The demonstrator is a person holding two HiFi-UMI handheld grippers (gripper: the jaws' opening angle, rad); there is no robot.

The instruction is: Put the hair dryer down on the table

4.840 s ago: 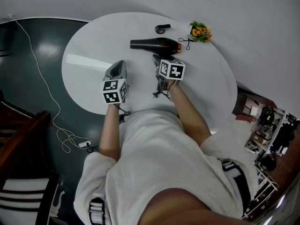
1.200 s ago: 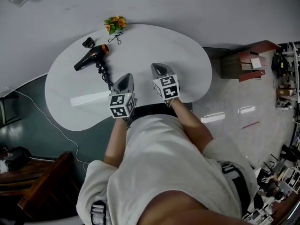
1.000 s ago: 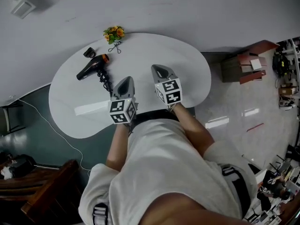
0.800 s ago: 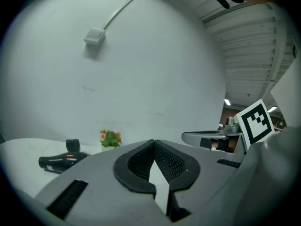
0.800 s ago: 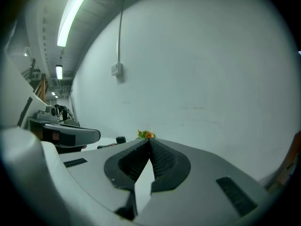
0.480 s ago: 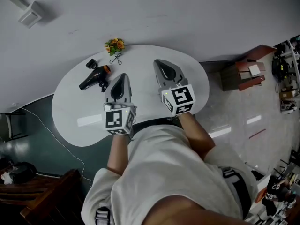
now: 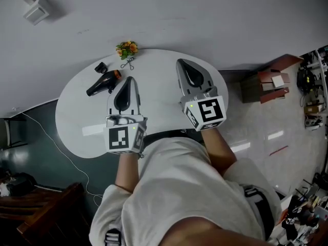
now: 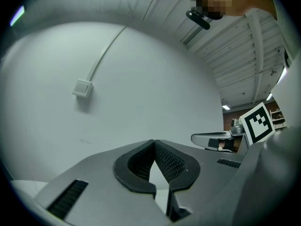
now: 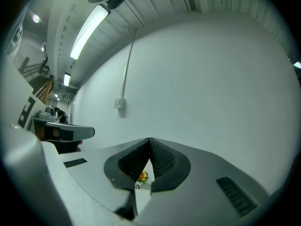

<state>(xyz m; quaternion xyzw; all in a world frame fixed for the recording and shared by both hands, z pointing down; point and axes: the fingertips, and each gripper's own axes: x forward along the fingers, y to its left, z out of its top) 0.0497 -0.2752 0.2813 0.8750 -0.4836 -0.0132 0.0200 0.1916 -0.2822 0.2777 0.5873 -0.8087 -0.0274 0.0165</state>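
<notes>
Head view: the hair dryer (image 7: pixel 104 83) lies flat on the table (image 7: pixel 77 122), off to the left of the tips of your left gripper (image 7: pixel 127 80) and clear of them, and well left of your right gripper (image 7: pixel 183 63).
Left fingers: clenched tip to tip, nothing between them.
Right fingers: clenched too, empty.
Just changed: you've drawn both grippers back and up, and the dryer has stayed put.
Meaning: the set-down looks finished, with nothing left to release.
</notes>
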